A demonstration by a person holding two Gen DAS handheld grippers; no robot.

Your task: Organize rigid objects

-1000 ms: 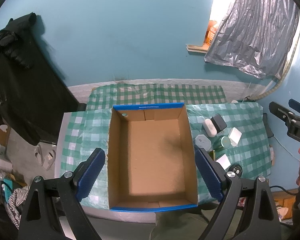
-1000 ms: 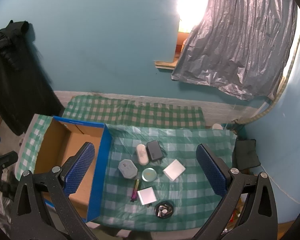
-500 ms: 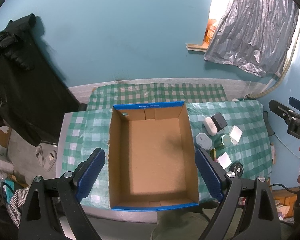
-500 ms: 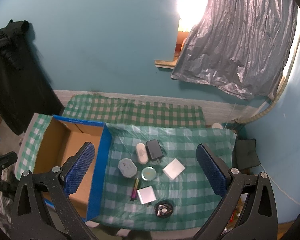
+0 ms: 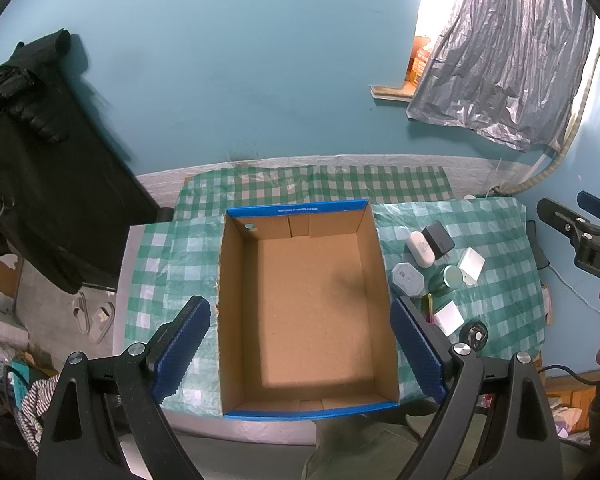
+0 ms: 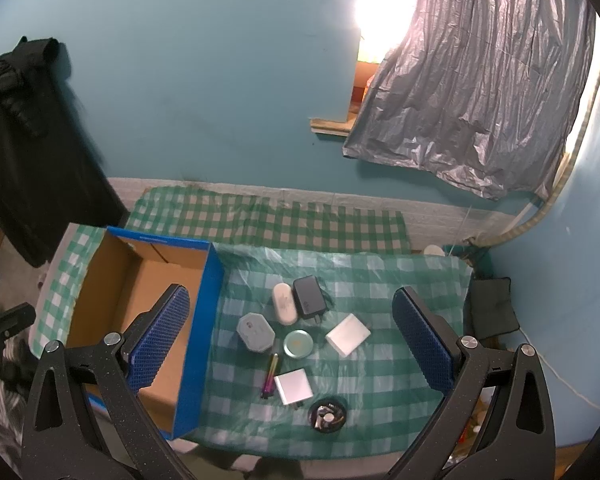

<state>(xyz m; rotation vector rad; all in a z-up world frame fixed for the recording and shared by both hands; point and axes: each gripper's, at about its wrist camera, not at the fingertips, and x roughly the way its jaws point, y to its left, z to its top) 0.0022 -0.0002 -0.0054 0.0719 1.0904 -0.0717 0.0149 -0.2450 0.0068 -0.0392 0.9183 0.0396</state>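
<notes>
Both claws hung spread wide and empty: the left gripper (image 5: 300, 354) above the cardboard box (image 5: 306, 304), its blue pads straddling the box's width, and the right gripper (image 6: 290, 340) above the loose items just right of the box. On the green checked tablecloth (image 6: 400, 280) the box sat open-topped with a blue rim, and the only thing seen in it was a small round piece (image 5: 250, 227) at its far left corner. Right of the box lay a cluster of things, close together. A black charger (image 6: 309, 297) lay farthest from the box's near edge, touching a white oval case (image 6: 284, 304) on its box side. Nearer came a grey octagonal container (image 6: 256, 332), closest to the box wall, then a round teal tin (image 6: 298, 343) and a white rectangular block (image 6: 348, 334) farther right. Nearer still lay a second white square block (image 6: 294, 387) with a slim multicoloured pen (image 6: 269, 376) on its box side. A black round dish (image 6: 327, 416) lay nearest the tablecloth's front edge.
</notes>
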